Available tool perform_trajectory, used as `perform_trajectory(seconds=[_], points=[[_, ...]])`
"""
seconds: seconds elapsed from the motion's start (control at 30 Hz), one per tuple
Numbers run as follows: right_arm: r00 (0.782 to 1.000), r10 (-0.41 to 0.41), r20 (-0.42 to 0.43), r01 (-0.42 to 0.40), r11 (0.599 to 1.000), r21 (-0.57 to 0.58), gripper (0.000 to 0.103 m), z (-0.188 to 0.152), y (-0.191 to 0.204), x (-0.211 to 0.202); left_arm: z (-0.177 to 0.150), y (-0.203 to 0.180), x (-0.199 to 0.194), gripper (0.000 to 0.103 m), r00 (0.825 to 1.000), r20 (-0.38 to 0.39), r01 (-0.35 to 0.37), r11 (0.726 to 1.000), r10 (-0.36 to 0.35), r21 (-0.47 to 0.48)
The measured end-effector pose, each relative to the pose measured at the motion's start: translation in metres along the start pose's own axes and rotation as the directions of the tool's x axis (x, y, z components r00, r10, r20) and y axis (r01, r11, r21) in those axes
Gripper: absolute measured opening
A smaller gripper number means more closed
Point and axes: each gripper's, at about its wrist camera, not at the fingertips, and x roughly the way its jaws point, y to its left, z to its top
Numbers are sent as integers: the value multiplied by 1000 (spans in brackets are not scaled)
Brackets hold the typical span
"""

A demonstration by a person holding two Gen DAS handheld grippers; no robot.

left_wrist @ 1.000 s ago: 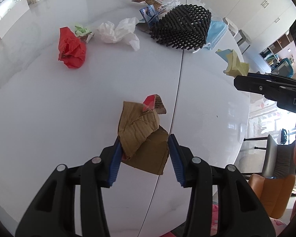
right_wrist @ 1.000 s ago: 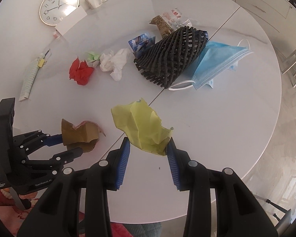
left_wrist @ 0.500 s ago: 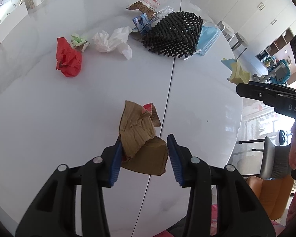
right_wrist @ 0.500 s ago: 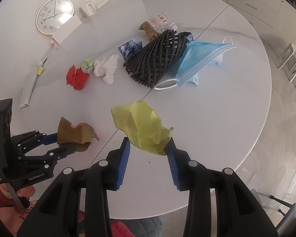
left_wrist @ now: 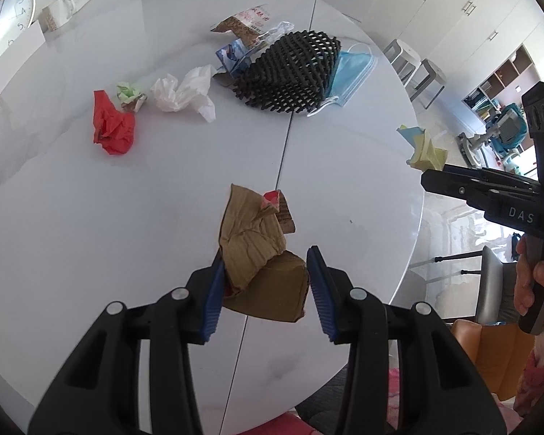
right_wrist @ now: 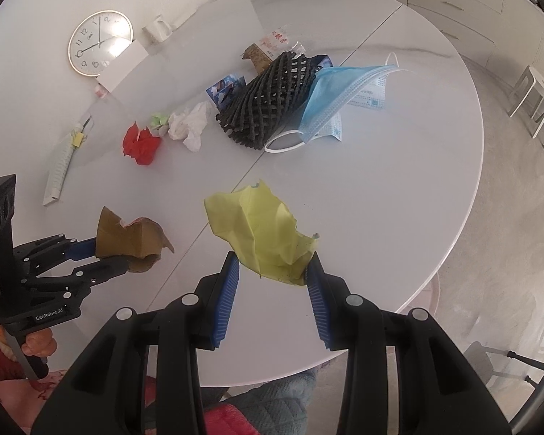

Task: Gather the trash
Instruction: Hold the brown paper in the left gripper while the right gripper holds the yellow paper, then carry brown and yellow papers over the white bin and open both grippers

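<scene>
2 grippers: left gripper [left_wrist: 264, 282] clamps brown cardboard scrap [left_wrist: 257, 250], right gripper [right_wrist: 272, 279] yellow paper [right_wrist: 261, 232].

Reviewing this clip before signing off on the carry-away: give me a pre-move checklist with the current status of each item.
1. Left gripper shut on crumpled brown cardboard piece: ok.
2. Right gripper shut on crumpled yellow paper: ok.
3. Both pieces lifted off the round white table: ok.
4. The two grippers apart, not touching: ok.
5. Bin location for the drop: cannot tell, none in view.
6. Table cleared: not ok; red paper wad, white tissue, black foam net, blue face mask remain.
</scene>
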Motion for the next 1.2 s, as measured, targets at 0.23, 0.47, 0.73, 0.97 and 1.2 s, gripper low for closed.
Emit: perform_trajectory(seconds=[0.23, 0.47, 0.73, 0.97, 1.2], points=[[999, -27, 44, 24, 997, 71, 39, -17, -45, -28, 18, -61, -6, 42, 999, 17, 49, 994, -51, 97], [989, -125, 82, 107, 975, 195, 39, -53, -120, -73, 38, -163, 10, 42, 993, -4, 116, 956, -120, 268], [977, -202, 68, 168, 925, 341, 39, -102, -196, -102, 41, -266, 64, 42, 986, -94, 162, 906, -136, 390], [982, -184, 49, 148, 902, 405, 39, -125, -232, -90, 36, -306, 118, 42, 985, -172, 103, 898, -31, 427], [991, -129, 40, 99, 896, 433, 39, -131, -249, -68, 38, -317, 165, 46, 968, -237, 24, 902, 88, 432]])
